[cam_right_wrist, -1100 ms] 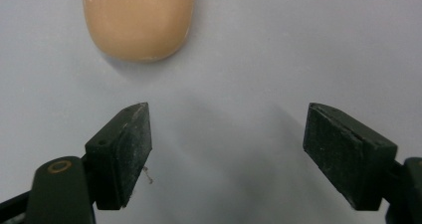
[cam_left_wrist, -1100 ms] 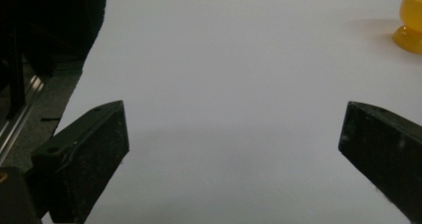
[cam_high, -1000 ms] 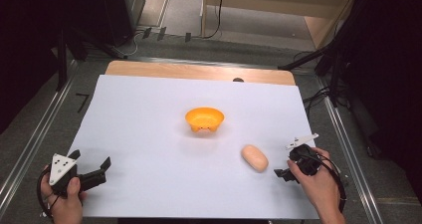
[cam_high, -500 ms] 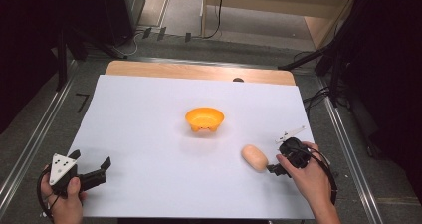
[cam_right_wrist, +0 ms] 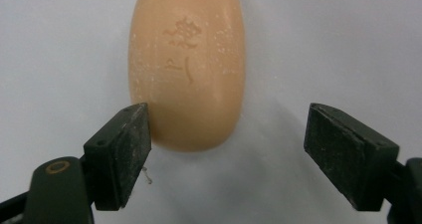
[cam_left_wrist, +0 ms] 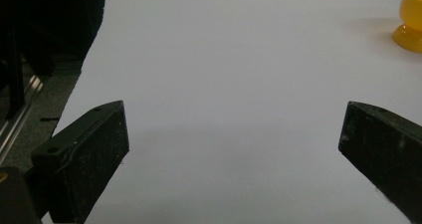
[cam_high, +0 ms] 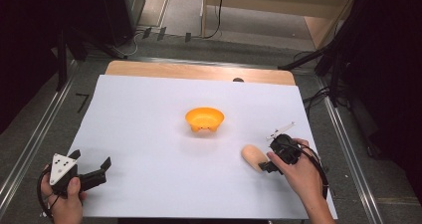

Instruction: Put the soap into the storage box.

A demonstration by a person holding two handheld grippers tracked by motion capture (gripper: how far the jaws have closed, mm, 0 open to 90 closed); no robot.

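A: Start with the desk (cam_high: 149,134). What lies on it?

B: A white sheet covers nearly all of it, with a strip of bare wood along the far edge. Near the middle stands a small orange bowl (cam_high: 204,119), empty as far as the high view shows. Nearer the person and to the right lies a pale peach bar of soap (cam_right_wrist: 186,67), flat on the sheet, well apart from the bowl, with characters pressed into its top.

A: And the two grippers?

B: The left gripper (cam_high: 102,167) sits at the near left corner, its jaws spread wide over bare sheet and holding nothing. The right gripper (cam_right_wrist: 226,154) is at the near end of the soap, jaws also wide apart and empty. The left-hand jaw in its own view stands beside the soap's lower edge; whether it touches cannot be told. The other jaw stands well clear on the far side.

A: So the step in hand looks like a grasp of the soap?

B: That is the likely reading. To do it well, the gripper should shift towards the clear jaw's side until the bar lies midway between the jaws, then go further along the bar so they meet its long flanks rather than the rounded end. Soap is slick; a level, even squeeze low on the sides should keep it from squirting out.
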